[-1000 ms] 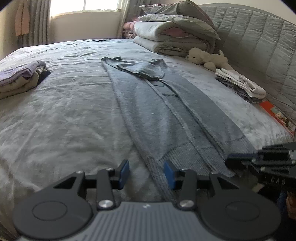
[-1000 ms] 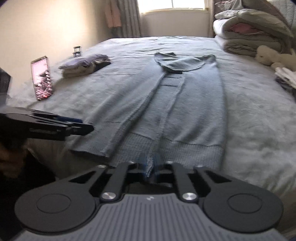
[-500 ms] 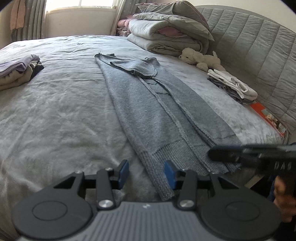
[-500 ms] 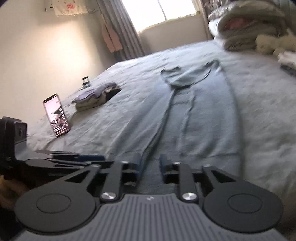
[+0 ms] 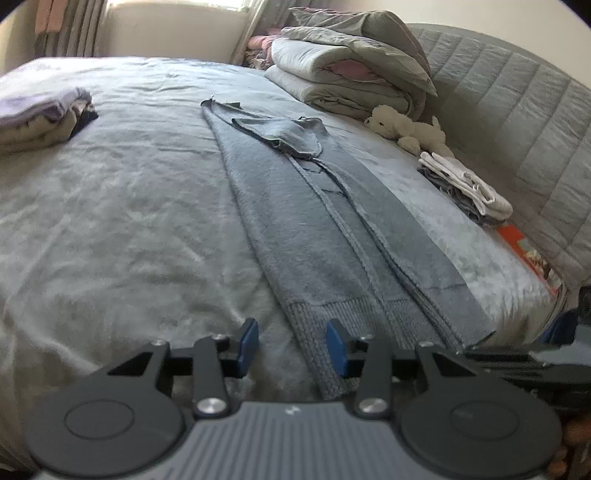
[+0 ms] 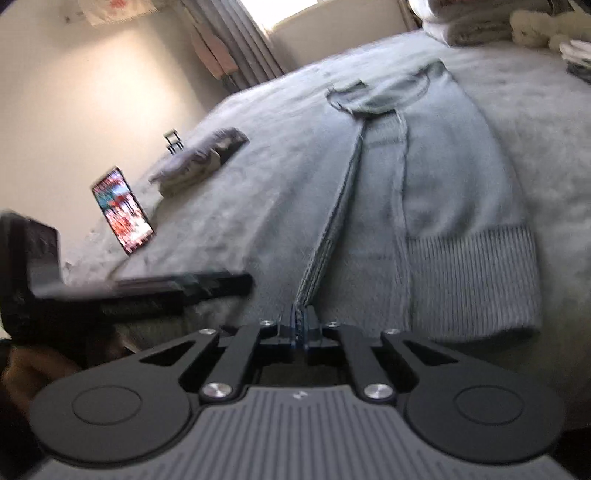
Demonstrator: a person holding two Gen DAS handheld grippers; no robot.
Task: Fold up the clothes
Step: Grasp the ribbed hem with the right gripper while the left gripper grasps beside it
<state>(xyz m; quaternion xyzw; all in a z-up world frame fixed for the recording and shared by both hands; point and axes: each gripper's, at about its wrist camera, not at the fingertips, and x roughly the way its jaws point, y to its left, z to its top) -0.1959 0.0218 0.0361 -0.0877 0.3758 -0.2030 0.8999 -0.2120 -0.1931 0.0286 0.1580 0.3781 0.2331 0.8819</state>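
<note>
grey bed [image 5: 110, 221], blue cardigan [image 5: 314, 229], perhaps a phone [image 6: 122, 210] beside folded clothes [image 5: 40, 118]

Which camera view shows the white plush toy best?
The left wrist view: the white plush toy lies whole and fairly sharp beside the folded bedding. The right wrist view shows the plush toy only at its top edge, blurred and partly cut off.

In your left wrist view, a cardigan [image 5: 310, 229] lies lengthwise down the middle of the bed [image 5: 110, 221]. Folded clothes [image 5: 40, 118] sit at the upper left. Stacked bedding [image 5: 347, 77] sits at the upper right, with a soft toy [image 5: 406, 127] below it and another folded pile [image 5: 465, 188] lower right.
</note>
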